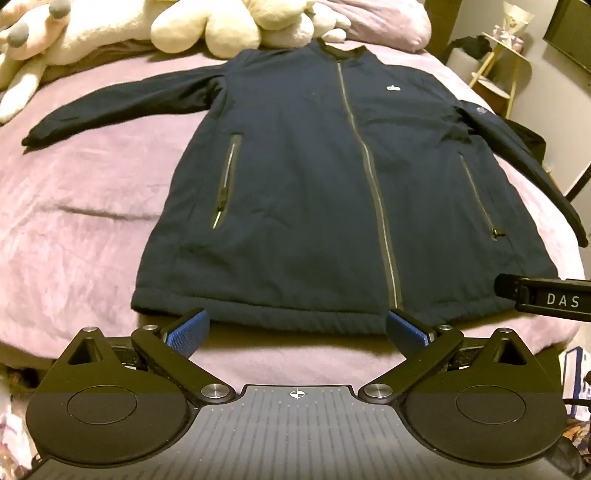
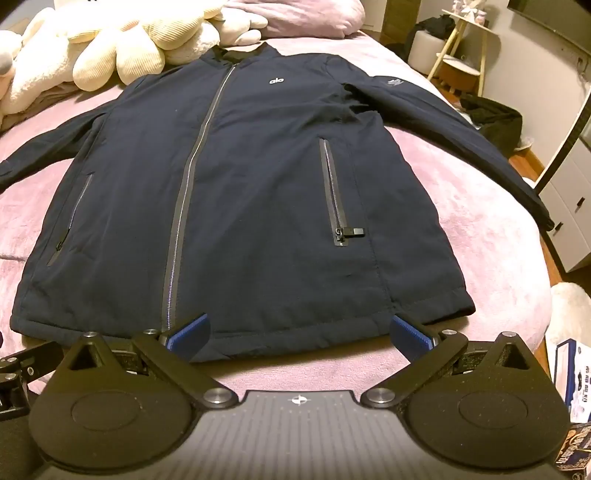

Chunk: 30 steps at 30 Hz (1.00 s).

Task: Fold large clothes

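Navy zip-front padded jacket (image 1: 295,184) lies flat, sleeves out, on pink fleece bed cover (image 1: 74,221). Left gripper (image 1: 297,326) and right gripper (image 2: 297,328) hover near hem w/ jaws wide apart, empty. Risk: thick slick hem may slip from a shallow pinch, skewing the fold.

A jacket (image 1: 295,192) lies flat on the bed (image 1: 92,221), front up, collar at the far end and hem at the near edge. One sleeve (image 1: 122,99) stretches out to the left across the bed; the other sleeve (image 2: 461,136) runs to the right and reaches the bed's side. Behind the collar, plush toys (image 2: 122,48) are heaped at the head of the bed, with a pillow (image 2: 303,18) behind them to the right. The left gripper (image 1: 295,328) hangs just before the hem, left of the right gripper (image 2: 299,330), which is also at the hem; nothing lies between either pair of fingers. A small side table (image 2: 458,55) stands beyond the bed on the right.
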{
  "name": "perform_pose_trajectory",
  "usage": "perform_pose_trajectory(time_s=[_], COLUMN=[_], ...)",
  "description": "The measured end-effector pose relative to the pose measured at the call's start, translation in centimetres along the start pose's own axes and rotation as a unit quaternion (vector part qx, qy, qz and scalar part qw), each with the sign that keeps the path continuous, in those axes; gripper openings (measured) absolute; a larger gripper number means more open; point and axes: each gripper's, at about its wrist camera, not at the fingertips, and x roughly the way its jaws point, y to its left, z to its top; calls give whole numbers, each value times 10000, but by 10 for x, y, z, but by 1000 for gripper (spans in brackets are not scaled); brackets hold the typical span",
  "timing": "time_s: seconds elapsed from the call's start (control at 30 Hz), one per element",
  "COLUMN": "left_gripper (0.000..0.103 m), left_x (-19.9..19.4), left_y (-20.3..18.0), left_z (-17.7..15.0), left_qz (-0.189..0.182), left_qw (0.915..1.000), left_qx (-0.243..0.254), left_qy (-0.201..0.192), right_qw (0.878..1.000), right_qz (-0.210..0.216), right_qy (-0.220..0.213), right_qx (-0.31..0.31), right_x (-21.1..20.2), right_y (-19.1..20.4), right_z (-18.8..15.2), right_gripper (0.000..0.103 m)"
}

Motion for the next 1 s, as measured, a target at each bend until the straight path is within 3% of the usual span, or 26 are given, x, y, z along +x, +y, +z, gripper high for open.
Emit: perform_pose_trajectory(time_s=[1.0], left_gripper=[103], left_x=[1], left_y=[-3], left_z=[-1], left_qz=[-32], left_qw=[10000], left_qx=[17], left_qy=[10], right_qw=[10000], right_qz=[-23], right_qy=[15], right_qx=[22], right_x=[-1], right_y=[-2], right_z=[1], right_gripper=[103])
